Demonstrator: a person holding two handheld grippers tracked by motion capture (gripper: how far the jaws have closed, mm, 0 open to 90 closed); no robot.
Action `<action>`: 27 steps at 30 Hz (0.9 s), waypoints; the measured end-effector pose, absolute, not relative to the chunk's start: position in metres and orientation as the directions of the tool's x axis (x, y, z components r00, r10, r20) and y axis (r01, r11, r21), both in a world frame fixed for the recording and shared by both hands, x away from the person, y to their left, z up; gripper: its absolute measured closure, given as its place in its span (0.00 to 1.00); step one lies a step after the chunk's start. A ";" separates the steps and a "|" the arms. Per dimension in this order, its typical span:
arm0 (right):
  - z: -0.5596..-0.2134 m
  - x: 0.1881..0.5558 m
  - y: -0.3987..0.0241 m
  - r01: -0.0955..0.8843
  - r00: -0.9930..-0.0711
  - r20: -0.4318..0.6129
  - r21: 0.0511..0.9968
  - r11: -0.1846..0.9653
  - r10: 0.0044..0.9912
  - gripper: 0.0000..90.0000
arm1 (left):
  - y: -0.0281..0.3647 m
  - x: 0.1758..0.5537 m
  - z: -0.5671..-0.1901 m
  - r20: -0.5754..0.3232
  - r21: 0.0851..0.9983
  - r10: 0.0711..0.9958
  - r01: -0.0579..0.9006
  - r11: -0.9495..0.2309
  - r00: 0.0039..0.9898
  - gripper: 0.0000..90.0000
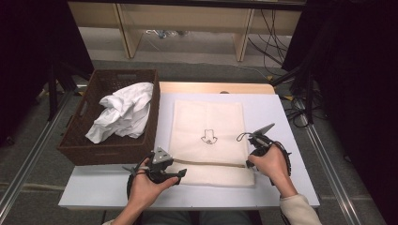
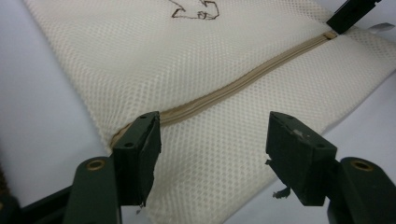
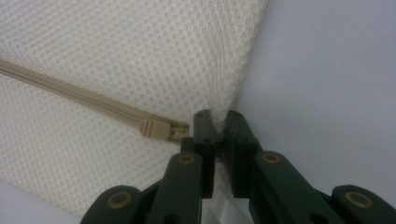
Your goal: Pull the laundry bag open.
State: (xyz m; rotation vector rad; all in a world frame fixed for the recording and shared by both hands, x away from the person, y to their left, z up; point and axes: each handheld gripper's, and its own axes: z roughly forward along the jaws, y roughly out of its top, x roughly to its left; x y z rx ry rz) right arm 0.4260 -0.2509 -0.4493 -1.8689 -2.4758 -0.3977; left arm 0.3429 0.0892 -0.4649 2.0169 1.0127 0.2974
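The mesh bag [image 1: 209,140] lies flat at the tabletop's near edge – light, soft and floppy, best pinched at its seams beside the zipper [image 2: 243,81]: the right gripper [image 3: 218,122] is clamped on the bag's right edge, the left gripper [image 2: 212,140] apart over the zipper's left end.

The bench [image 1: 281,117] has a pale top with a wooden strip along its far edge. A cream mesh bag [image 1: 209,122] lies flat at its middle, zipper toward the near edge. A brown wicker basket [image 1: 82,152] of white cloth overhangs the left edge.
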 end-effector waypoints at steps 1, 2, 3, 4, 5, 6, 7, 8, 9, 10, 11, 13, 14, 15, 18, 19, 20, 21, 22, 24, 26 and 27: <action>-0.448 0.425 -0.250 0.952 -0.270 0.166 0.193 0.238 0.948 0.95 | 0.087 0.344 -0.464 -0.143 0.772 0.745 0.544 -0.328 0.652 0.41; -0.447 0.426 -0.252 0.942 -0.303 0.166 0.204 0.267 0.939 0.95 | 0.085 0.346 -0.464 -0.149 0.772 0.740 0.545 -0.328 0.656 0.42; -0.443 0.425 -0.252 0.945 -0.292 0.169 0.206 0.256 0.941 0.95 | 0.083 0.347 -0.463 -0.152 0.771 0.735 0.545 -0.330 0.661 0.42; -0.443 0.425 -0.252 0.945 -0.292 0.169 0.206 0.256 0.941 0.95 | 0.082 0.349 -0.463 -0.150 0.772 0.730 0.540 -0.335 0.667 0.42; -0.442 0.425 -0.252 0.943 -0.296 0.174 0.211 0.258 0.939 0.95 | 0.080 0.350 -0.463 -0.153 0.772 0.726 0.539 -0.336 0.671 0.44; -0.438 0.424 -0.253 0.944 -0.294 0.177 0.209 0.256 0.939 0.95 | 0.077 0.351 -0.463 -0.156 0.777 0.726 0.537 -0.328 0.670 0.46; -0.438 0.424 -0.253 0.944 -0.294 0.177 0.209 0.256 0.939 0.95 | 0.076 0.353 -0.462 -0.152 0.775 0.721 0.534 -0.338 0.676 0.46; -0.436 0.423 -0.253 0.937 -0.303 0.173 0.232 0.260 0.937 0.95 | 0.074 0.354 -0.462 -0.150 0.776 0.717 0.530 -0.342 0.681 0.46; -0.435 0.423 -0.253 0.932 -0.313 0.169 0.244 0.268 0.934 0.95 | 0.072 0.355 -0.462 -0.155 0.774 0.709 0.530 -0.345 0.688 0.47; -0.433 0.423 -0.253 0.932 -0.315 0.172 0.242 0.269 0.934 0.95 | 0.071 0.356 -0.461 -0.160 0.772 0.704 0.532 -0.348 0.692 0.47; -0.430 0.422 -0.253 0.934 -0.308 0.178 0.242 0.262 0.935 0.95 | 0.069 0.358 -0.461 -0.155 0.776 0.702 0.526 -0.349 0.695 0.47; -0.427 0.421 -0.252 0.932 -0.308 0.175 0.253 0.259 0.935 0.95 | 0.066 0.359 -0.461 -0.167 0.775 0.698 0.530 -0.344 0.697 0.49; -0.426 0.421 -0.253 0.925 -0.322 0.169 0.265 0.271 0.932 0.95 | 0.064 0.360 -0.461 -0.165 0.778 0.696 0.525 -0.344 0.699 0.49; -0.424 0.421 -0.253 0.926 -0.320 0.171 0.261 0.271 0.932 0.95 | 0.064 0.361 -0.461 -0.163 0.775 0.692 0.525 -0.351 0.703 0.49; -0.418 0.420 -0.251 0.925 -0.318 0.168 0.270 0.267 0.933 0.95 | 0.059 0.364 -0.461 -0.168 0.777 0.683 0.522 -0.351 0.711 0.51; -0.416 0.420 -0.249 0.932 -0.299 0.173 0.266 0.248 0.939 0.95 | 0.058 0.365 -0.460 -0.171 0.778 0.677 0.520 -0.354 0.716 0.52; -0.414 0.420 -0.251 0.917 -0.333 0.164 0.285 0.279 0.928 0.95 | 0.056 0.366 -0.460 -0.178 0.778 0.674 0.521 -0.350 0.717 0.52; -0.412 0.420 -0.250 0.926 -0.311 0.172 0.279 0.256 0.935 0.95 | 0.055 0.367 -0.459 -0.182 0.773 0.667 0.524 -0.357 0.723 0.52; -0.411 0.421 -0.250 0.919 -0.328 0.172 0.286 0.272 0.929 0.95 | 0.053 0.367 -0.459 -0.183 0.774 0.672 0.527 -0.352 0.718 0.53; -0.408 0.421 -0.250 0.918 -0.329 0.171 0.290 0.272 0.929 0.95 | 0.049 0.370 -0.456 -0.174 0.775 0.658 0.514 -0.367 0.732 0.54; -0.406 0.421 -0.248 0.918 -0.321 0.174 0.298 0.261 0.931 0.95 | 0.045 0.372 -0.453 -0.174 0.776 0.646 0.507 -0.374 0.743 0.56; -0.405 0.421 -0.248 0.920 -0.321 0.175 0.292 0.262 0.931 0.95 | 0.042 0.373 -0.452 -0.178 0.780 0.641 0.504 -0.371 0.747 0.56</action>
